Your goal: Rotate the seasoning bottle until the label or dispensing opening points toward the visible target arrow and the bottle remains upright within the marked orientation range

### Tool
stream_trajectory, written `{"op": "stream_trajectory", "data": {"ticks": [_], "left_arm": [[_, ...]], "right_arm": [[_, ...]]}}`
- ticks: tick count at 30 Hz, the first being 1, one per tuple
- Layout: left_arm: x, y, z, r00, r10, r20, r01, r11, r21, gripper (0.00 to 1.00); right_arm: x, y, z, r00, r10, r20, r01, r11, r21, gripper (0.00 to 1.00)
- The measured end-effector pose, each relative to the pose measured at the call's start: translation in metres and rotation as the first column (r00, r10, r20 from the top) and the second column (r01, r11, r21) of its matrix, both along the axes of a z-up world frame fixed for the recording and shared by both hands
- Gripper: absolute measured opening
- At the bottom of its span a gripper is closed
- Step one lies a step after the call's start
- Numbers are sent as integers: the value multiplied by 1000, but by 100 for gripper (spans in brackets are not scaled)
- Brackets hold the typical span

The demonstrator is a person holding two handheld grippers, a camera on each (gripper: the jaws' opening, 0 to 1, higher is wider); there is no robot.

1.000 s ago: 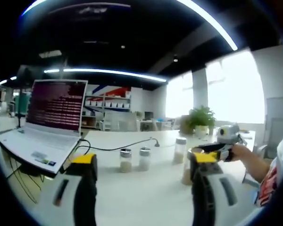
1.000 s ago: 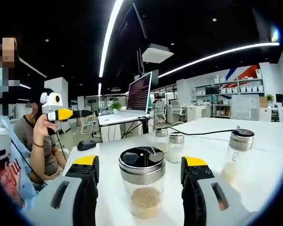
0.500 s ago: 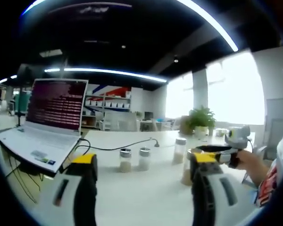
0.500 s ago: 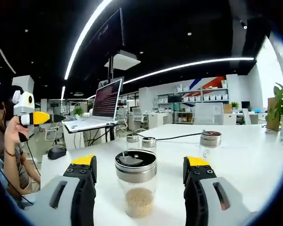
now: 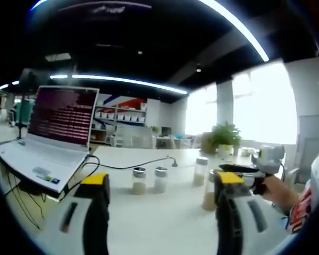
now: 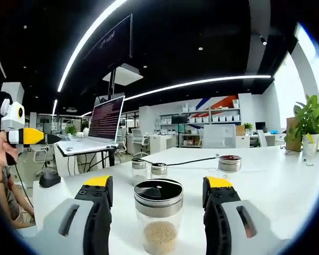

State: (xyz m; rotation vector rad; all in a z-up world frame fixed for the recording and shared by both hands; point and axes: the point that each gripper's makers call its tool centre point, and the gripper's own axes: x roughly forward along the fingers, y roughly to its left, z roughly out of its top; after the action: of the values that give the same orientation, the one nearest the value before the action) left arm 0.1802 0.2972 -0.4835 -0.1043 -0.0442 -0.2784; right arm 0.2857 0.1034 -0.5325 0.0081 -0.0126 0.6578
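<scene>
A glass seasoning bottle (image 6: 158,223) with a black and steel lid and pale grains inside stands upright on the white table (image 6: 276,196). My right gripper (image 6: 158,183) is open, with a jaw on each side of the bottle and a gap to the glass on both. In the left gripper view this same bottle (image 5: 209,191) shows half hidden behind my own right jaw, with the right gripper (image 5: 243,170) reaching in over it from a hand (image 5: 276,190). My left gripper (image 5: 160,180) is open above bare table, holding nothing.
Two small shakers (image 6: 149,171) and a taller jar (image 6: 228,164) stand further back on the table, beside a black cable (image 5: 133,166). An open laptop (image 5: 53,138) sits at the left end. A mouse (image 6: 49,179) and potted plant (image 6: 308,119) lie at the edges.
The right gripper's camera has swung, so the room has slid left in its view; the bottle stays between its jaws. In the left gripper view the right gripper sits slightly lower and further right.
</scene>
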Motion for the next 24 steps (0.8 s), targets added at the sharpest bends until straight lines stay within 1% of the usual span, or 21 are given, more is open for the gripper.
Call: {"op": "stream_trajectory", "data": {"ticks": [1, 2, 5, 6, 9, 11, 13, 15, 16, 18, 20, 21, 23, 24], "left_arm": [[0, 0, 0, 1000, -1, -1, 1, 1000, 0, 85], [0, 0, 0, 1000, 0, -2, 0, 1000, -1, 85], [1, 5, -2, 999, 36, -6, -36, 999, 35, 86], [0, 7, -2, 999, 41, -6, -41, 998, 39, 86], [-1, 11, -1, 999, 47, -2, -46, 999, 18, 85], [-1, 12, -1, 999, 47, -3, -47, 999, 13, 85], [-1, 12, -1, 999, 49, -4, -49, 999, 15, 85], [0, 12, -1, 999, 47, -3, -47, 999, 17, 85], [0, 10, -1, 999, 43, -2, -43, 999, 16, 85], [0, 8, 0, 1000, 31, -1, -31, 999, 14, 85], [0, 7, -1, 1000, 26, -2, -26, 1000, 10, 85], [1, 8, -2, 999, 37, -5, -37, 999, 16, 85], [3, 11, -4, 998, 60, -13, -59, 997, 42, 85], [3, 12, -5, 998, 64, -15, -63, 997, 47, 85]], "right_arm": [[1, -2, -3, 1000, -21, 3, 21, 999, -35, 68], [1, 0, -3, 1000, -25, 9, 25, 999, -34, 66], [4, -2, 0, 999, -32, 14, 32, 999, -15, 63], [5, -2, 0, 999, -34, 15, 35, 999, -13, 62], [7, 0, -2, 999, -41, 13, 41, 999, -19, 62], [6, 1, -3, 999, -35, 2, 35, 999, -6, 60], [7, 4, -3, 999, -31, 7, 31, 999, -7, 57], [7, 6, -3, 999, -31, 19, 31, 999, -27, 56], [7, 7, -5, 999, -26, 25, 27, 998, -52, 54], [9, 7, -8, 1000, -21, 22, 22, 998, -56, 50], [10, 7, -11, 1000, -19, 8, 19, 999, -49, 46], [10, 7, -12, 1000, -17, 6, 18, 999, -48, 44], [10, 5, -12, 1000, -18, 23, 19, 998, -60, 41], [11, 5, -12, 1000, -1, 20, 2, 999, -41, 41]]}}
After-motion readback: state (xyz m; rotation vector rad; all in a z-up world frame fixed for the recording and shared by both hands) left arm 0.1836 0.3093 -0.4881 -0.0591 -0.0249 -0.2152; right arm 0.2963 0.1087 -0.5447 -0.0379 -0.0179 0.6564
